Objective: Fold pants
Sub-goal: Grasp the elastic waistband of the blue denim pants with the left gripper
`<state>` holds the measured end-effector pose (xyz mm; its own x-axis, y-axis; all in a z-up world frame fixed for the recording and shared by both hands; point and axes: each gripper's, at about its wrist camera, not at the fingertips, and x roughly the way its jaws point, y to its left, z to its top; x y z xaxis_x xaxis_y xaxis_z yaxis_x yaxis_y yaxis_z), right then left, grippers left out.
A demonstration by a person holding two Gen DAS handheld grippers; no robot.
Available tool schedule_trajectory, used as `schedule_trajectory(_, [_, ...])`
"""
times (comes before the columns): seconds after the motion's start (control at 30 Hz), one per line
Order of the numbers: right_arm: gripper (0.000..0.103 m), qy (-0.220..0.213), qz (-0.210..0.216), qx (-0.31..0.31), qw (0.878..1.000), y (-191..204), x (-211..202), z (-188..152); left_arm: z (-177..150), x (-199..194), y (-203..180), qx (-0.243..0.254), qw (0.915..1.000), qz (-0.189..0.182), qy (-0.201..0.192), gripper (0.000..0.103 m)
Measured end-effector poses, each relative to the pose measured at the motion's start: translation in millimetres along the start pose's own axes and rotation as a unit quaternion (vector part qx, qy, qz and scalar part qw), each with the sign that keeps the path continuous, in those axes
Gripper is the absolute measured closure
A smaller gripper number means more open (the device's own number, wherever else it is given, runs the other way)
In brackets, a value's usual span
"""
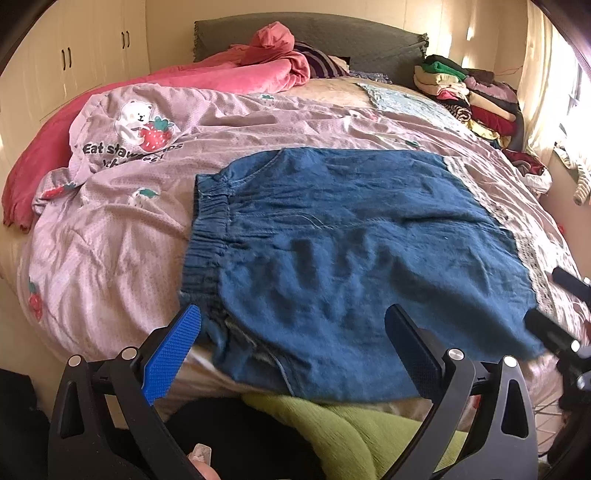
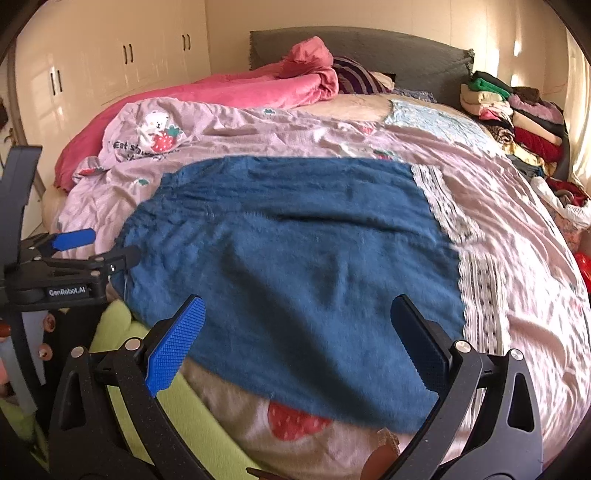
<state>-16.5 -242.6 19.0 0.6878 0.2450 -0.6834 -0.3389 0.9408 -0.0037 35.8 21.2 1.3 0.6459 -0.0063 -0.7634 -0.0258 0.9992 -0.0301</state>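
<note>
One pair of blue denim pants [image 1: 351, 258] lies on the bed, with one elastic waistband [image 1: 207, 236] and one lace-trimmed hem edge [image 1: 517, 236] visible. Two grippers are present: the left gripper [image 1: 295, 354] and the right gripper [image 2: 299, 343], each with two fingers, jaws spread apart. One pink patterned duvet [image 1: 122, 229] covers the mattress; it carries one bear print [image 1: 136, 118]. One pink blanket [image 1: 221, 77] lies beyond it. One grey headboard [image 1: 332, 33] stands behind. One pile of folded clothes [image 1: 469, 96] occupies the far corner. Four wardrobe door handles [image 2: 127, 53] are countable.
</note>
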Motion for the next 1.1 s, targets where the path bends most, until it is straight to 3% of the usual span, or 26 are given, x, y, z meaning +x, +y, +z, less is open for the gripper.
schedule_trajectory(0.3, [0.008,-0.018,0.043,-0.021,0.999,-6,33,57,34,29,34,-0.026,0.9996,0.007,0.0,0.004])
schedule_trajectory(0.5, [0.008,0.001,0.072,-0.011,0.997,-10,65,89,59,49,59,-0.048,0.9987,0.02,0.004,0.004])
schedule_trajectory(0.8, [0.008,0.014,0.062,-0.041,0.997,-9,120,132,104,90,100,-0.081,0.9957,0.042,0.017,0.004])
schedule_trajectory(1.1, [0.008,0.05,0.075,-0.087,0.992,2,182,167,129,158,127,-0.089,0.9938,0.008,0.067,0.004])
